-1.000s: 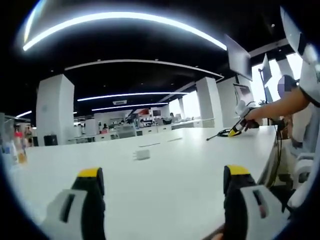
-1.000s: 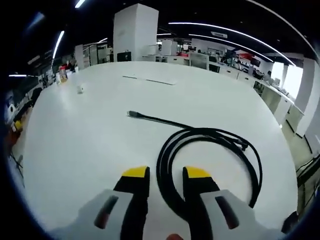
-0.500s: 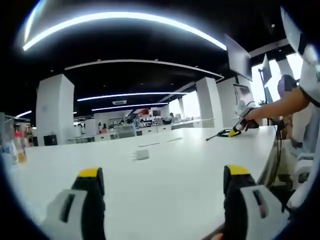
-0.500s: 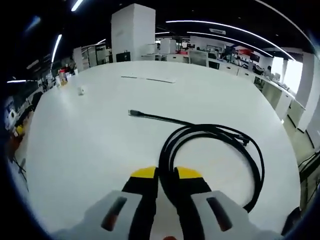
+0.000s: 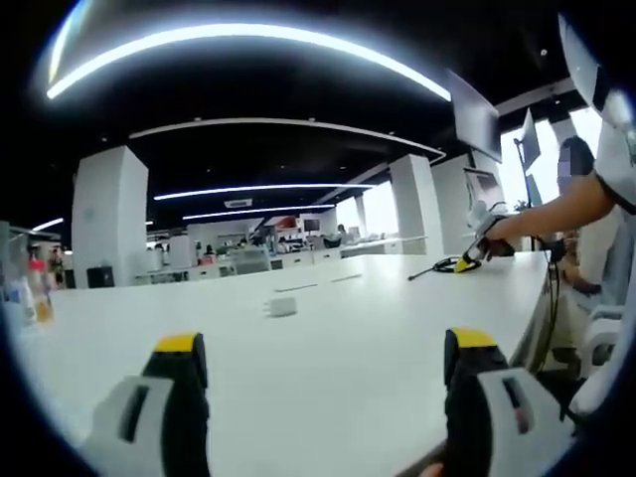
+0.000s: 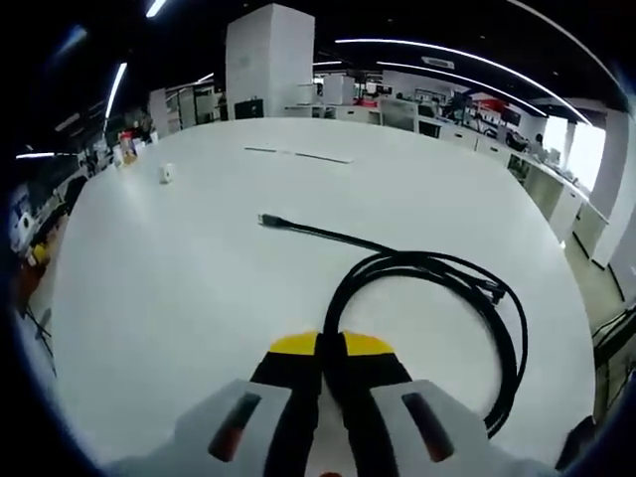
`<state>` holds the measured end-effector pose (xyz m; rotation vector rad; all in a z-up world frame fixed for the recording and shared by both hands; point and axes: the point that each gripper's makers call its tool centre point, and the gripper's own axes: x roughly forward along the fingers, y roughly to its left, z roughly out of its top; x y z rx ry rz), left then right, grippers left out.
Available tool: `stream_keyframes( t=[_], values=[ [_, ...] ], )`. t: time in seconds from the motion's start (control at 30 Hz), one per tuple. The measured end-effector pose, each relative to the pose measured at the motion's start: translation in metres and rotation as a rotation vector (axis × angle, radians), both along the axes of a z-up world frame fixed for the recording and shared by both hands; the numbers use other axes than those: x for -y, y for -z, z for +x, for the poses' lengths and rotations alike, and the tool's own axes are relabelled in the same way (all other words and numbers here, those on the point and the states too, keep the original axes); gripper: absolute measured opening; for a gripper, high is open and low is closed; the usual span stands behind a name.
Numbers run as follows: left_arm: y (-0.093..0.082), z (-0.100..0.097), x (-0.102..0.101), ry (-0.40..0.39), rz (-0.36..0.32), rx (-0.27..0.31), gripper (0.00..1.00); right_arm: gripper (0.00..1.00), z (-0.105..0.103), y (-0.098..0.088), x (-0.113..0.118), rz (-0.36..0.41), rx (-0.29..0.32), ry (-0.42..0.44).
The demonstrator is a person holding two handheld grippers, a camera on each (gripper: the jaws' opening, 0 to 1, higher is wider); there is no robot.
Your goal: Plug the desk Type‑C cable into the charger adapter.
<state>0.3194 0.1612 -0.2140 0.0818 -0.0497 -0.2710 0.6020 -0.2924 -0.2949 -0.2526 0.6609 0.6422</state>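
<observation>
The left gripper point(image 5: 323, 363) is seen at the bottom of the frame, its two yellow-tipped jaws set wide apart with nothing between them. A white desk point(image 5: 378, 318) is spread across the lower half. A small white charger adapter point(image 5: 282, 307) is seen lying on it just left of centre, well beyond the jaws. At the right of the frame, the right gripper point(image 5: 467, 262) is held by a person's hand point(image 5: 500, 229) low over the desk's far edge, at a black cable point(image 5: 434, 267); whether its jaws are closed cannot be told. Long ceiling lights point(image 5: 238, 40) are arched across the top.
</observation>
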Motion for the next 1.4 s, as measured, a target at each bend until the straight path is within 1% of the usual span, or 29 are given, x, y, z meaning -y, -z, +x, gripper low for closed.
stream_keyframes(
  t=[0.17,0.4,0.57,0.7,1.0,1.17,1.27,1.3,1.4],
  values=[
    [-0.002,0.0,-0.001,0.003,-0.025,0.007,1.0,0.04,-0.003,0.0,-0.003,0.003,-0.007,0.004],
    [-0.002,0.0,-0.005,-0.008,-0.002,0.007,1.0,0.04,-0.01,0.0,-0.006,-0.032,0.011,-0.012],
    [-0.001,0.0,-0.005,-0.01,-0.007,0.003,1.0,0.04,-0.006,0.0,-0.004,-0.054,0.024,-0.027],
    [0.0,0.001,-0.004,-0.006,-0.009,0.0,1.0,0.04,0.001,0.0,0.0,-0.047,0.028,-0.027],
    [0.0,0.001,-0.004,-0.006,-0.015,-0.001,1.0,0.04,-0.007,-0.001,-0.005,-0.03,0.015,-0.021],
    [0.0,0.001,-0.004,-0.007,-0.013,-0.003,1.0,0.04,-0.007,-0.001,-0.005,-0.021,0.012,-0.018],
    [-0.001,0.001,-0.004,-0.006,-0.016,-0.003,1.0,0.05,-0.012,-0.001,-0.009,-0.023,0.014,-0.023],
    [-0.001,0.001,-0.004,-0.006,-0.016,-0.003,1.0,0.05,-0.009,-0.001,-0.007,-0.025,0.015,-0.028],
    [-0.001,0.001,-0.004,-0.005,-0.017,-0.002,1.0,0.05,-0.009,-0.001,-0.007,-0.027,0.018,-0.032]
  ],
)
